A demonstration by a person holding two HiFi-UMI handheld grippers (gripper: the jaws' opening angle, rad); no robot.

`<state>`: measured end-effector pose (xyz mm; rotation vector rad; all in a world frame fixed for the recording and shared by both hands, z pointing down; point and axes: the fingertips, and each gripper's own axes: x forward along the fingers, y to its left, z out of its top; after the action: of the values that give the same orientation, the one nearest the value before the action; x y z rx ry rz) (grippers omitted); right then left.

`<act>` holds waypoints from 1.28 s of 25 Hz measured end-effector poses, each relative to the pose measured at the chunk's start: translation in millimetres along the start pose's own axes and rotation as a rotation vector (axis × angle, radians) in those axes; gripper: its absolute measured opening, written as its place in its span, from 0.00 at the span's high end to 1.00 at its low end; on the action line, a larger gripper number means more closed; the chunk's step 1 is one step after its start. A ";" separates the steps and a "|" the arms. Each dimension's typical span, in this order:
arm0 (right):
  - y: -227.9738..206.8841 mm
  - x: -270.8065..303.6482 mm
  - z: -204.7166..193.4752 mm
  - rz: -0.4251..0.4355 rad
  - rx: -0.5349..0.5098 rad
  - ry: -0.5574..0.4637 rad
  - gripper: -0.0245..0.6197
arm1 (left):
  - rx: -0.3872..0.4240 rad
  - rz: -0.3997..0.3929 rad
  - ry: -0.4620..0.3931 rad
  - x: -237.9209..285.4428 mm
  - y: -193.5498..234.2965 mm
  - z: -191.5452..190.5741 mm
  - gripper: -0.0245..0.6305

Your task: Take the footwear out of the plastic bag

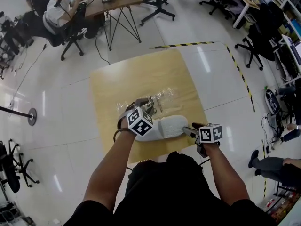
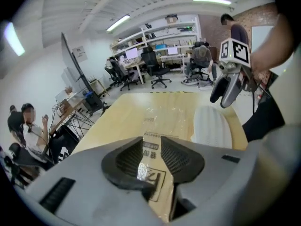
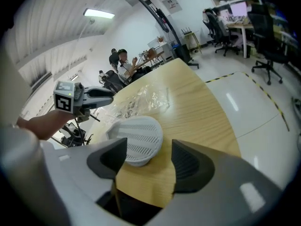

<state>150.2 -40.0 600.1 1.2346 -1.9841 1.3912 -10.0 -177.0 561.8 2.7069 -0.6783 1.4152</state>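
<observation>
A white slipper point(image 1: 165, 126) lies sole-up on the wooden table point(image 1: 141, 74), outside the clear plastic bag point(image 1: 160, 98) that lies crumpled just beyond it. My left gripper point(image 1: 148, 105) hovers over the bag's near end, beside the slipper's heel. In the left gripper view its jaws are open, with the bag's printed label point(image 2: 151, 154) showing between them and the slipper point(image 2: 212, 126) to the right. My right gripper point(image 1: 189, 130) is at the slipper's right end. Its jaws point(image 3: 148, 149) stand wide open just short of the slipper point(image 3: 136, 136), not touching it.
The table's near edge is right below both grippers. On the floor around it are yellow-black tape point(image 1: 188, 44), a desk with a seated person point(image 1: 61, 8) at the back left, office chairs point(image 1: 256, 46) at the right and a round stand base point(image 1: 32, 117) at the left.
</observation>
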 end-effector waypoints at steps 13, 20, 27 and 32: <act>180.4 -107.6 11.3 0.712 0.469 -0.572 0.96 | -0.761 -0.411 -0.367 -148.1 -104.5 -24.5 0.95; 243.0 -135.0 -47.8 0.822 0.322 -0.411 0.96 | -0.825 -0.346 -0.372 -198.7 -187.3 -40.8 0.95; 231.3 -200.0 -126.4 0.426 -0.229 -0.407 0.96 | -0.874 -0.154 -0.457 -247.5 -251.1 -33.0 0.95; 210.0 -241.9 -188.8 0.329 -0.361 -0.422 0.96 | -0.853 -0.081 -0.436 -270.7 -338.3 -36.2 0.95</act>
<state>71.0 254.4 387.3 1.1347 -2.6830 0.8834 -43.9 236.9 433.2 2.2662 -0.9019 0.3404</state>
